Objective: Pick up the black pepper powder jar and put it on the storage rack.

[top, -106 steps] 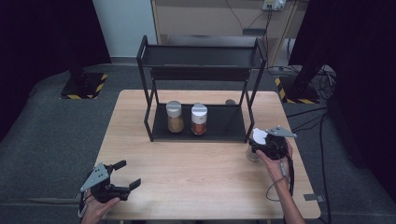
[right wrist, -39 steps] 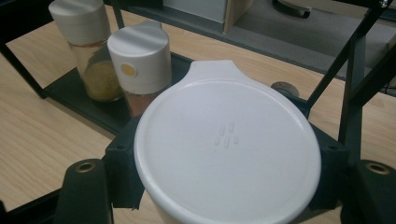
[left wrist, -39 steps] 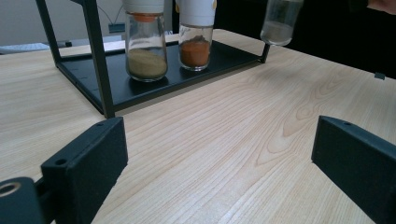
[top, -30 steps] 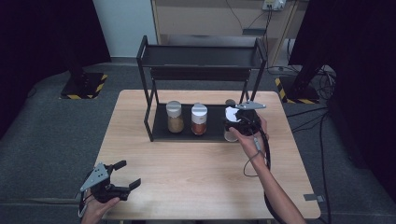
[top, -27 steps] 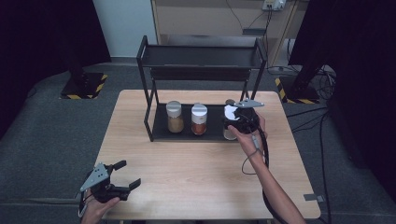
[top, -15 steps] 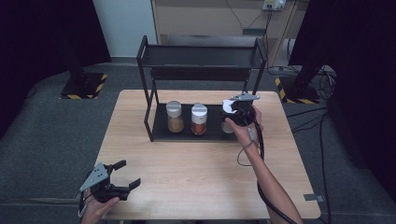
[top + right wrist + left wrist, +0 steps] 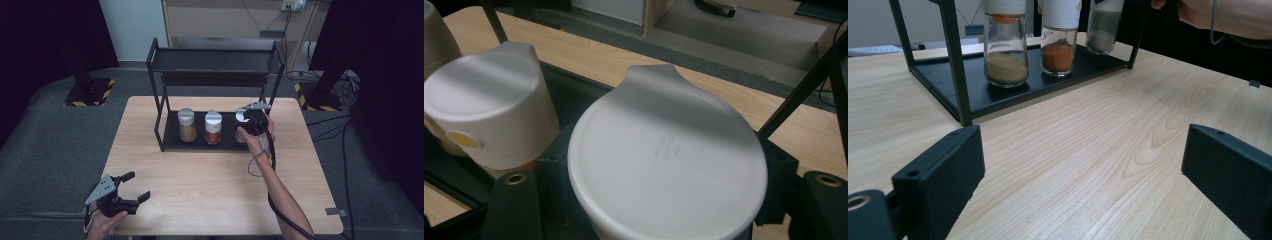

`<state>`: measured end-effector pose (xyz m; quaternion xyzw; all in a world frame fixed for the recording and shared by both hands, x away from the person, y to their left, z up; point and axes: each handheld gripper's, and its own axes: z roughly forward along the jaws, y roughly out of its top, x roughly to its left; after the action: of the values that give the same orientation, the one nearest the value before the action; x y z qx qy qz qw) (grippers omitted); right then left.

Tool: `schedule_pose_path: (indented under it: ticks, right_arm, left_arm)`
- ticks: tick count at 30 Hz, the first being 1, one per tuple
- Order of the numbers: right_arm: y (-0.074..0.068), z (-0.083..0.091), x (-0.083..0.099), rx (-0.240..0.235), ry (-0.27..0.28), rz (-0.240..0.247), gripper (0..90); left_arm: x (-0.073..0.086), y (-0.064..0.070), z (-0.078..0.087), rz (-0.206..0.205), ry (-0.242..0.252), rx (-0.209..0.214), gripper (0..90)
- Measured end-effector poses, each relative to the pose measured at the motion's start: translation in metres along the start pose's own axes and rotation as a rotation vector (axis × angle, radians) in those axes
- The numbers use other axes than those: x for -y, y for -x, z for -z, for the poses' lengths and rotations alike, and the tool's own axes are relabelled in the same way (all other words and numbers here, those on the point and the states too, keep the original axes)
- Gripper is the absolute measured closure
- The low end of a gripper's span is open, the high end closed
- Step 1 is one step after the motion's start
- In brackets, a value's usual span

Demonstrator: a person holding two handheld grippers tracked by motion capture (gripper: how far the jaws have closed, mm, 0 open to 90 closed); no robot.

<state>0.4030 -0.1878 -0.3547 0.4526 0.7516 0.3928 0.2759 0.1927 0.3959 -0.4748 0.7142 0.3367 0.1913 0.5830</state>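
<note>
Your left gripper (image 7: 127,192) rests wide open at the table's (image 7: 210,185) near left corner, nothing between its jaws. Your right gripper (image 7: 246,124) is clamped on the third jar (image 7: 1103,30), over the rack's (image 7: 172,142) bottom tray, right of the orange jar (image 7: 213,128): rigid, breakable, probably light glass, smooth-sided, so grip just under the white cap (image 7: 669,155). Pale wood tabletop; grey carpet, dark curtains around.

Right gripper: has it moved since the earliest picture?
Yes. The right gripper, shut on a spice jar, went from the table's right edge to the rack's lower shelf.
</note>
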Motion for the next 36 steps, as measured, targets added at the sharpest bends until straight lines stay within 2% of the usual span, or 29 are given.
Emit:
schedule_pose_path:
  ticks: [14, 32, 36]
  right_arm:
    - [0.000, -0.011, 0.007, -0.005, -0.006, -0.015, 30.9]
    - [-0.003, -0.017, 0.013, -0.008, -0.010, -0.007, 30.9]
    - [-0.003, -0.018, 0.015, -0.006, -0.009, -0.018, 30.9]
  left_arm:
    - [0.000, 0.000, 0.000, -0.001, -0.003, -0.001, 2.4]
    - [0.000, 0.000, 0.000, -0.003, -0.003, 0.000, 2.4]
    - [0.000, 0.000, 0.000, -0.004, -0.003, 0.001, 2.4]
